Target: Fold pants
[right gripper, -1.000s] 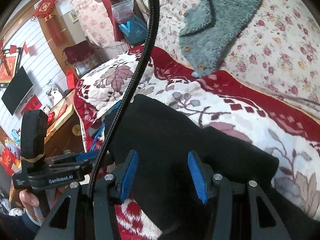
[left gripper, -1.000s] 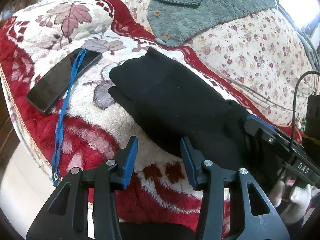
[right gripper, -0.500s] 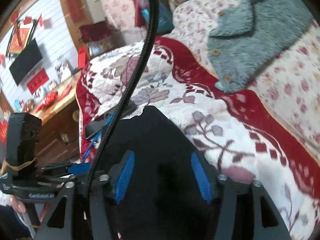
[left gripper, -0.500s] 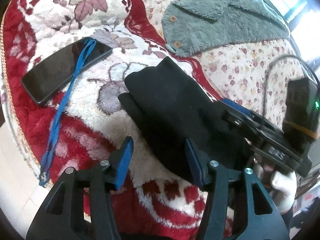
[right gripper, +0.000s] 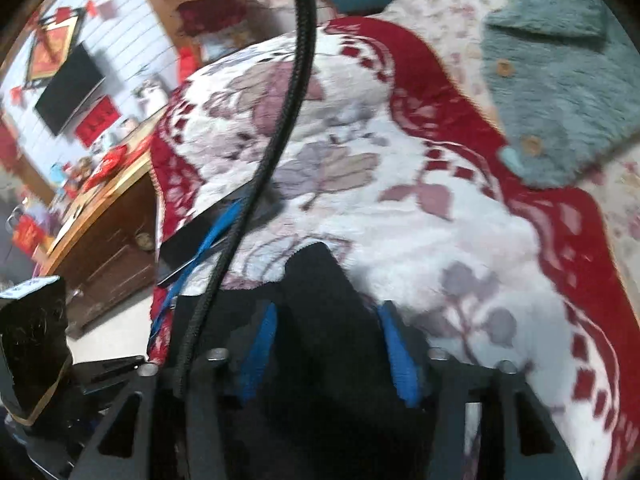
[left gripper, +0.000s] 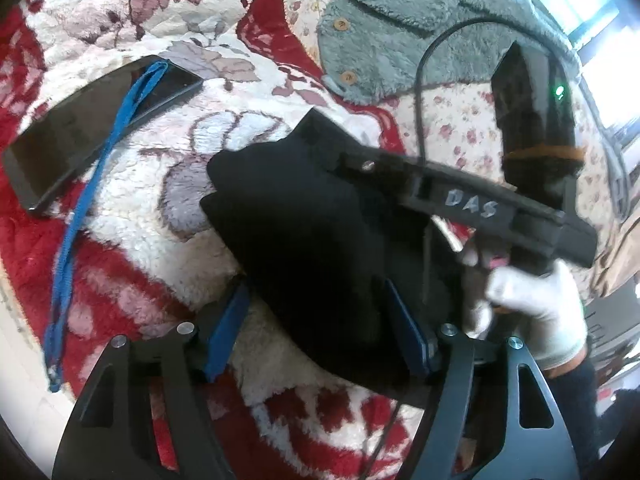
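The black pants (left gripper: 312,232) lie folded in a thick bundle on the red and white blanket (left gripper: 132,240). My left gripper (left gripper: 318,330) is open, its blue pads on either side of the bundle's near edge. My right gripper (right gripper: 330,350) is open over the bundle's other end, with black cloth (right gripper: 316,292) between its fingers. In the left wrist view the right gripper's body (left gripper: 472,200) and a white-gloved hand (left gripper: 532,304) lie across the pants.
A black phone (left gripper: 92,128) with a blue lanyard (left gripper: 80,208) lies left of the pants. A grey-green fleece garment (left gripper: 432,32) lies behind on the floral bedspread (left gripper: 460,128). A wooden cabinet (right gripper: 100,232) stands past the bed edge.
Both grippers have moved in closer over the folded pants, staying open. The right gripper has swung across the bundle toward the left one.
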The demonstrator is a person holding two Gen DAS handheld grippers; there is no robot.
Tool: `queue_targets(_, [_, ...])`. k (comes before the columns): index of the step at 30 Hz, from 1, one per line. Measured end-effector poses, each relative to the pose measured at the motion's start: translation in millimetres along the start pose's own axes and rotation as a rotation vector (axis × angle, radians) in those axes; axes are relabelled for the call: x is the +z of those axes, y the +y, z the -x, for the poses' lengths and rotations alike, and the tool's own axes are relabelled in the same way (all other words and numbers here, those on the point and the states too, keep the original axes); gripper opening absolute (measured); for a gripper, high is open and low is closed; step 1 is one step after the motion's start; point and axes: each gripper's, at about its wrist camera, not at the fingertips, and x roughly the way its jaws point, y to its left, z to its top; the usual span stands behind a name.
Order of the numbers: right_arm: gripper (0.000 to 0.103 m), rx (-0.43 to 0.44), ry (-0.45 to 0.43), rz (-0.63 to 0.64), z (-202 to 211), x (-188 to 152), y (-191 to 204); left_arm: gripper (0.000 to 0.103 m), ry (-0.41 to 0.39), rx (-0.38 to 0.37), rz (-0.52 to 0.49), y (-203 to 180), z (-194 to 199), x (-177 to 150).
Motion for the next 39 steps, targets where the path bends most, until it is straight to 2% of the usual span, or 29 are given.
queue_targets(1, [0.042,0.004,-0.011,-0.002,1,-1,0,0.068,-0.001,-0.018,0.001,1,0,1])
queue_targets(2, [0.034,0.008,-0.026,-0.006,5,-2,-1,0.059,0.002,-0.032,-0.006,0,-1,1])
queue_targets(3, [0.03,0.01,-0.038,-0.009,8,-3,-1,0.043,0.005,-0.023,-0.028,-2,-1,2])
queue_targets(4, [0.024,0.023,-0.062,-0.019,15,-6,-2,0.036,0.003,-0.015,-0.041,-4,0,3])
queue_targets(6, [0.017,0.049,-0.095,-0.027,26,-10,-2,0.021,0.005,-0.053,-0.064,-8,3,4])
queue_targets(11, [0.015,0.064,-0.214,-0.038,73,-20,11,0.018,-0.094,-0.073,-0.192,-42,36,-5])
queue_targets(15, [0.015,0.106,-0.33,-0.077,131,-36,14,0.018,-0.129,-0.141,-0.261,-73,61,-14])
queue_targets(19, [0.015,0.108,-0.421,-0.105,185,-66,15,0.018,-0.137,-0.218,-0.356,-115,78,-30])
queue_targets(24, [0.015,0.058,-0.508,-0.182,245,-131,3,0.018,-0.092,-0.276,-0.476,-168,76,-63])
queue_targets(29, [0.015,0.021,-0.549,-0.303,277,-199,-22,0.018,-0.004,-0.293,-0.581,-218,48,-107])
queue_targets(34, [0.016,-0.051,-0.541,-0.436,284,-269,-44,0.018,0.064,-0.235,-0.662,-247,7,-150])
queue_targets(37, [0.021,-0.17,-0.51,-0.576,284,-311,-64,0.019,0.122,-0.174,-0.67,-252,-19,-167])
queue_targets(39, [0.026,-0.225,-0.491,-0.672,288,-333,-74,0.023,0.121,-0.152,-0.696,-256,-23,-176])
